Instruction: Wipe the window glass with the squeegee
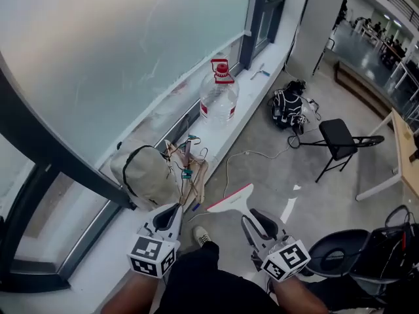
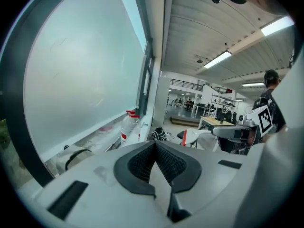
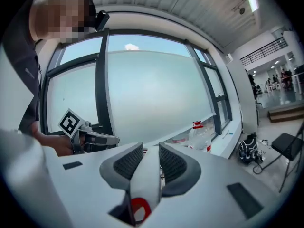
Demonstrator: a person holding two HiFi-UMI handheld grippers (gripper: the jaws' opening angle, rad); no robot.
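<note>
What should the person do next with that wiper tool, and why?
Probably lift the right gripper and bring the squeegee up to the window glass. Its jaws are shut on the squeegee's handle, but the blade hangs low over the floor, well away from the glass.

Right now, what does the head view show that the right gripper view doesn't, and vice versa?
Only the head view: the squeegee's wide blade over the floor, and a tan bag on the sill. Only the right gripper view: the right gripper shut on the squeegee's handle, seen close. Both: the window glass, the water jug, the folding chair and the left gripper.
</note>
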